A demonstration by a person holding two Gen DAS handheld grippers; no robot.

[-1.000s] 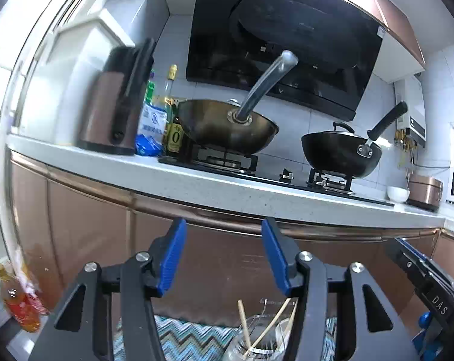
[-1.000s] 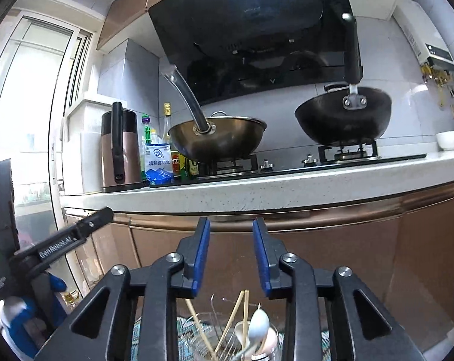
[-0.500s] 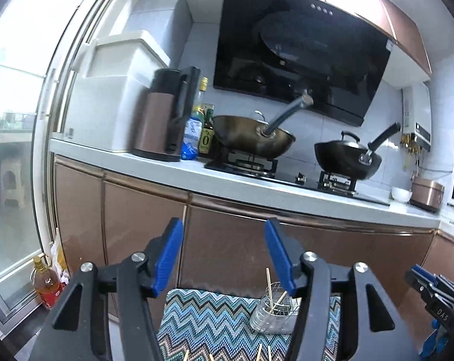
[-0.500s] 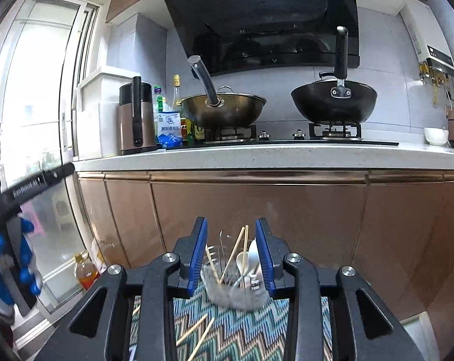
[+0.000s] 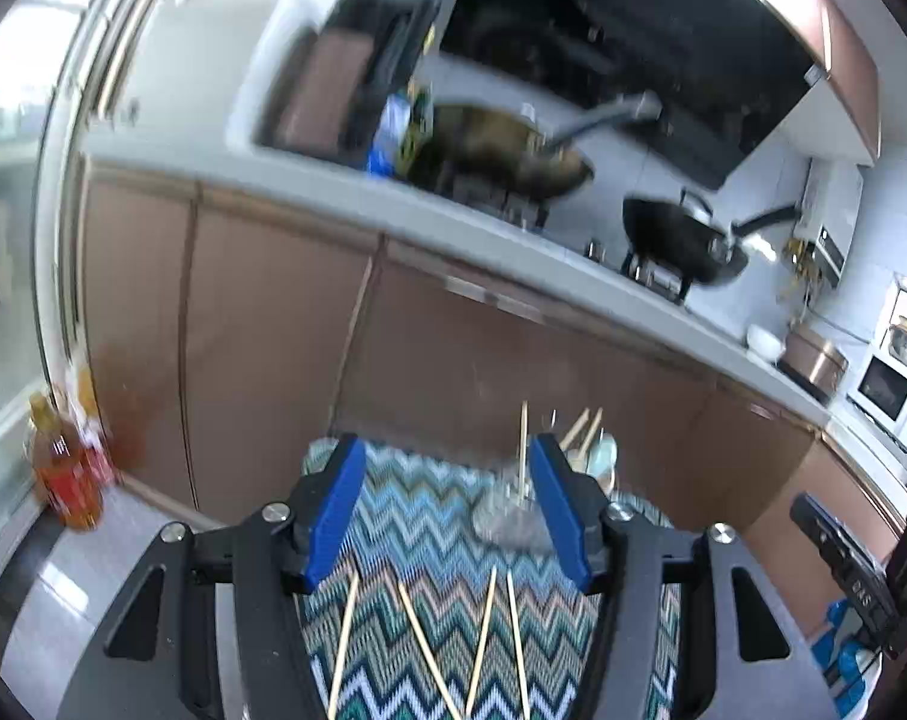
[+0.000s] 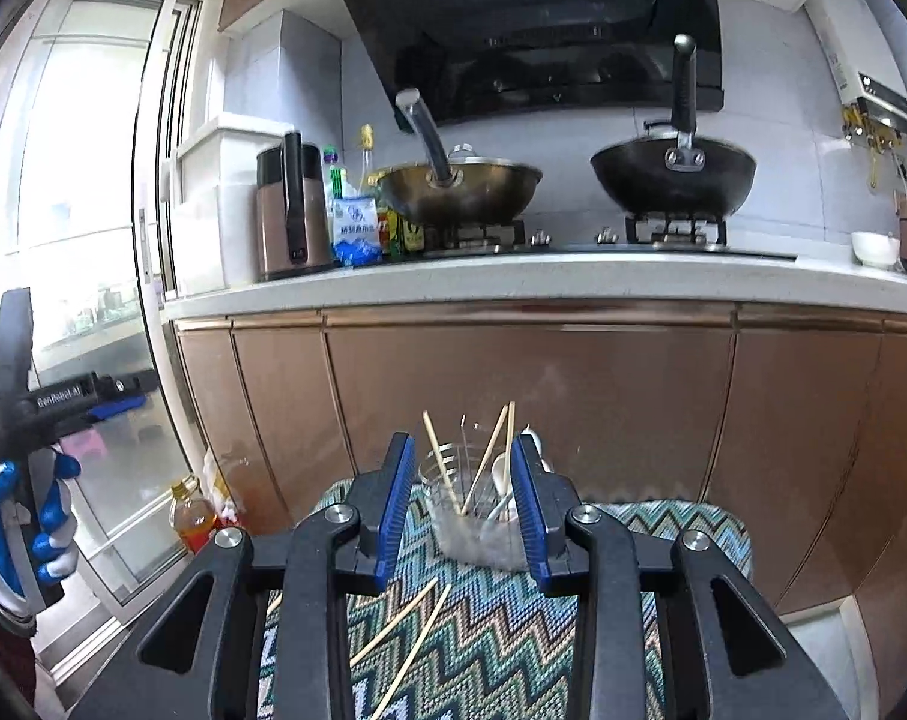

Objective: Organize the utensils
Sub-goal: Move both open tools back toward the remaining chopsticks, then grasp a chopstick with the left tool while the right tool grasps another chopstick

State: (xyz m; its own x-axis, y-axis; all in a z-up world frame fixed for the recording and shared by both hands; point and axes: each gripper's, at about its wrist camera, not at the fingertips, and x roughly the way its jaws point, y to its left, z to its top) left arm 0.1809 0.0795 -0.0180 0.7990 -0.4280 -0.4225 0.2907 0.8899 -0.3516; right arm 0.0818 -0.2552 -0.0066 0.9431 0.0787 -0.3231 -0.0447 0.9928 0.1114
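Note:
A clear utensil holder (image 6: pixel 474 516) stands at the far end of a zigzag-patterned mat (image 6: pixel 501 624), with several chopsticks and a white spoon (image 6: pixel 501 474) upright in it. It also shows, blurred, in the left wrist view (image 5: pixel 513 516). Several loose wooden chopsticks (image 5: pixel 483 642) lie on the mat (image 5: pixel 417 516) near me; two show in the right wrist view (image 6: pixel 405 630). My left gripper (image 5: pixel 444 510) is open and empty above the loose chopsticks. My right gripper (image 6: pixel 462 507) is open and empty, its jaws framing the holder from behind.
Brown cabinet fronts (image 6: pixel 513 396) rise just beyond the mat under a white countertop (image 6: pixel 543 282) with two woks, a kettle and bottles. An oil bottle (image 5: pixel 63 468) stands on the floor at the left, by a glass door (image 6: pixel 81 240).
Both grippers have pulled back and tilted down over one second. The mat, the loose chopsticks and the holder have come into fuller view. The left view is now rolled and blurred.

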